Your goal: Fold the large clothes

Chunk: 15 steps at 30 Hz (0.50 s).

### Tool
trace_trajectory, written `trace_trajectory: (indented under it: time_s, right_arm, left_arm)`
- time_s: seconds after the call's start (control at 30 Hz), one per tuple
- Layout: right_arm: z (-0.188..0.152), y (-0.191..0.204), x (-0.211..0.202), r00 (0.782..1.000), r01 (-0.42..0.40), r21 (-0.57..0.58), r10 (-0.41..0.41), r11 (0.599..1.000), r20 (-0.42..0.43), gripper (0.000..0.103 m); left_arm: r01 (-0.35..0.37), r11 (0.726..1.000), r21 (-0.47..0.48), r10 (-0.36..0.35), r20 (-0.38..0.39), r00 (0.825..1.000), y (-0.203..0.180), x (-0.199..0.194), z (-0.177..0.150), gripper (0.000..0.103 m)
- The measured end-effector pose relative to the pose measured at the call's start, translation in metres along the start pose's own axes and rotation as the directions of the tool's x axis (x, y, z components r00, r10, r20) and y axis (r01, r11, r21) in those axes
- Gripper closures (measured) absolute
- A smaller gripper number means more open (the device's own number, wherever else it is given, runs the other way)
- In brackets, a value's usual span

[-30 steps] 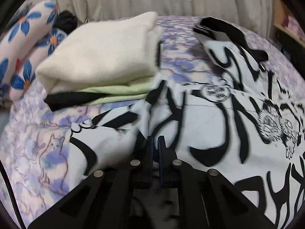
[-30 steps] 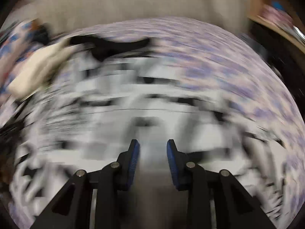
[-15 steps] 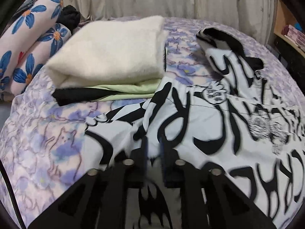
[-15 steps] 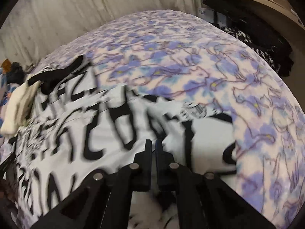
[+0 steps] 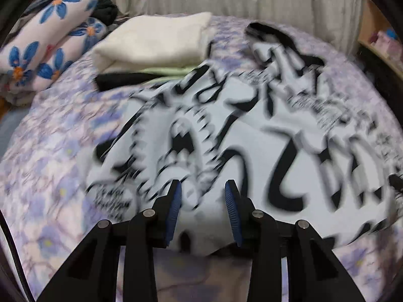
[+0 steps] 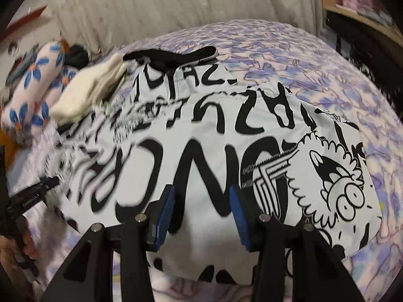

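— Pillows sit far left, then a folded cream stack. Where's the garment?

— Black-and-white printed garment lies spread on the purple bed, probably folded once; blur hides its edges.

— Tongs?

— Left tongs gape, released; right tongs likewise, both above the garment, gripping nothing.

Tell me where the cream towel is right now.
The cream towel tops a folded stack at upper left in the left wrist view, between the floral pillows and the printed shirt.
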State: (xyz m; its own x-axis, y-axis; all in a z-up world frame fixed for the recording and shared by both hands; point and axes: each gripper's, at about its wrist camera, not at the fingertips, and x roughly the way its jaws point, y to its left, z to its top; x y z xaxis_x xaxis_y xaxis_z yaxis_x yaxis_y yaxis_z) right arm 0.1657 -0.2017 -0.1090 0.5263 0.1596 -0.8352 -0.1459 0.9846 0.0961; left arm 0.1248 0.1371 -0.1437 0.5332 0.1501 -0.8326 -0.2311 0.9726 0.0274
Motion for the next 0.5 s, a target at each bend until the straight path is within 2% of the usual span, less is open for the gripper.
trace_trajectory:
  time_s: [0.07,0.2,0.33,0.5]
  right_arm:
    - [-0.009,-0.013,0.004,0.998,0.057,0.007,-0.056,0.998,-0.023,0.058]
    - [-0.026,-0.061,0.0,0.984,0.177,0.08,-0.174,0.981,-0.041,0.058]
    - [-0.034,-0.082,-0.013,0.99,0.137,0.13,-0.133,0.982,-0.039,0.062]
    - [-0.04,-0.068,-0.019,0.979,0.201,0.083,-0.199,0.976,-0.041,0.06]
  left_arm:
    - [-0.049,0.999,-0.019,0.049,-0.007,0.999,0.011,0.004,-0.01,0.069]
    - [-0.033,0.998,-0.054,0.033,0.008,0.999,0.031,-0.003,-0.019,0.069]
    - [-0.043,0.997,-0.056,0.043,0.004,0.999,0.032,-0.005,-0.022,0.069]
    - [-0.047,0.996,-0.078,0.047,-0.007,0.999,0.034,-0.006,-0.021,0.069]
